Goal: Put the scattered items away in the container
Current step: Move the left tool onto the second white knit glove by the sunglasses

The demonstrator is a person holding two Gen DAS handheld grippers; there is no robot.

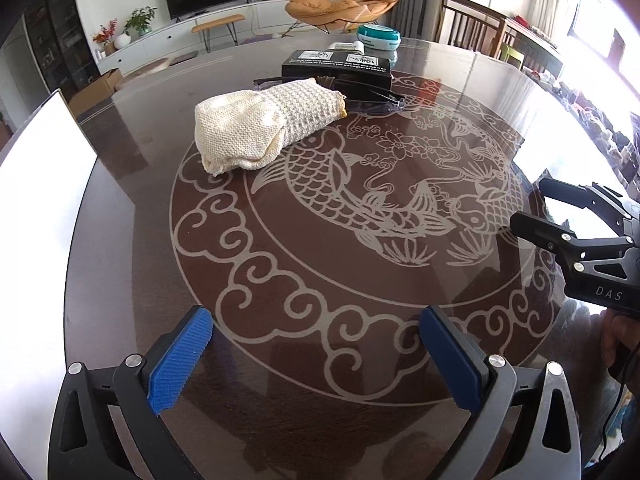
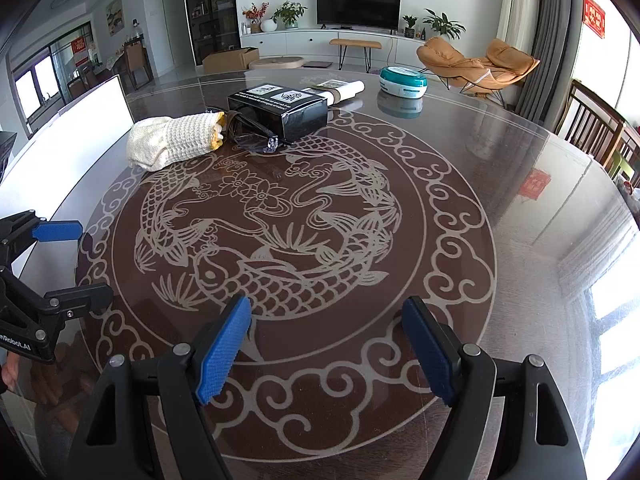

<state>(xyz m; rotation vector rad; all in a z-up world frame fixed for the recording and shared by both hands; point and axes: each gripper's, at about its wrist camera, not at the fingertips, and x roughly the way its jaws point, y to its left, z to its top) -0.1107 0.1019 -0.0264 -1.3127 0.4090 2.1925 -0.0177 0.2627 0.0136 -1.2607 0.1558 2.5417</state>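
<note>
A folded cream knitted cloth (image 1: 260, 128) (image 2: 174, 140) lies at the far side of the round table. Behind it lie dark glasses (image 1: 372, 98) (image 2: 250, 130), a black box (image 1: 338, 66) (image 2: 280, 108), a white tube (image 1: 346, 46) (image 2: 344, 90) and a teal round tin (image 1: 378, 36) (image 2: 402, 80). A white container (image 1: 44, 184) (image 2: 72, 136) stands at the table's left edge. My left gripper (image 1: 316, 356) is open and empty, low over the near table; it also shows in the right wrist view (image 2: 76, 264). My right gripper (image 2: 326, 348) is open and empty; it also shows in the left wrist view (image 1: 528, 208).
The glass-topped table (image 1: 360, 280) (image 2: 520, 200) carries a fish pattern. Wooden chairs (image 2: 596, 128) stand at the right. A sideboard with a television (image 2: 358, 6) and an orange lounge chair (image 2: 476, 62) stand beyond the table.
</note>
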